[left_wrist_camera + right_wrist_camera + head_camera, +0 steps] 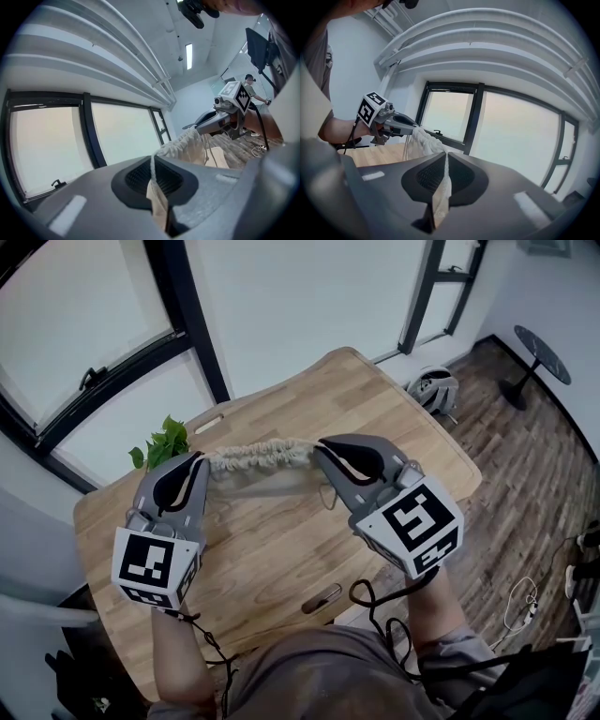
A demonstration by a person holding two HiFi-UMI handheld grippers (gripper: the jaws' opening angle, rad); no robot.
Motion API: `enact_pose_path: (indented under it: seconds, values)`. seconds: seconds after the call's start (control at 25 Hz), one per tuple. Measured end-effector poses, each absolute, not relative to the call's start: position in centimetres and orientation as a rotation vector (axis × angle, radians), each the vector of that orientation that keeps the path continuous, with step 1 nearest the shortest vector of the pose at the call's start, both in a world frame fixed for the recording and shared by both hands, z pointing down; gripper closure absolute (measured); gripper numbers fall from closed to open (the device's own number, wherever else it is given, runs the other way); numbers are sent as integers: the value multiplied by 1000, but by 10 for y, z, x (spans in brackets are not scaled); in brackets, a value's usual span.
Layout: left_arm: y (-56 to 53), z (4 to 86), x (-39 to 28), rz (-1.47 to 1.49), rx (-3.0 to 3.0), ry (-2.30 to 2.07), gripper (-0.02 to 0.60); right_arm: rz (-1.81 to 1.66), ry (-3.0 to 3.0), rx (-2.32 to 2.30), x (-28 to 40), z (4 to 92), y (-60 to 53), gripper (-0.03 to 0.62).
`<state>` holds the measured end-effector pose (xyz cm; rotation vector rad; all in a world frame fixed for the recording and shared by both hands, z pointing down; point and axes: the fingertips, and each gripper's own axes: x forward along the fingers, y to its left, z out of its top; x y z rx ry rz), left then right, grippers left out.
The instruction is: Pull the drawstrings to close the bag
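Observation:
A cream drawstring bag (258,454) hangs stretched between my two grippers above the wooden table (281,549), its top bunched into tight gathers. My left gripper (199,461) is shut on the drawstring at the bag's left end; the cord and a strip of cream fabric (157,199) sit pinched in its jaws. My right gripper (321,448) is shut on the drawstring at the right end, with cream fabric (440,194) clamped in its jaws. From the left gripper view the gathered bag (187,143) runs across to the right gripper (206,123). The right gripper view shows the bag (424,139) and the left gripper (411,125).
A small green plant (161,442) stands at the table's far left edge, behind the left gripper. Dark-framed windows (178,306) run along the far wall. On the wood floor at right are a white device (433,388), a round side table (540,356) and cables (520,601).

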<state>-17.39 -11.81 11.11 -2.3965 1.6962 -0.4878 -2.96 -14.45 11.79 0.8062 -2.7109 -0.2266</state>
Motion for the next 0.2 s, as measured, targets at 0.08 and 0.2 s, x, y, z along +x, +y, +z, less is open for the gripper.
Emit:
enact_pose_path:
  seconds: [0.08, 0.2]
  values:
    - [-118, 110, -173, -490, -2393, 1696, 574, -230, -2711, 806, -29, 117, -145, 557]
    - [-119, 111, -173, -488, -2390, 1698, 574, -233, -2710, 806, -28, 118, -145, 557]
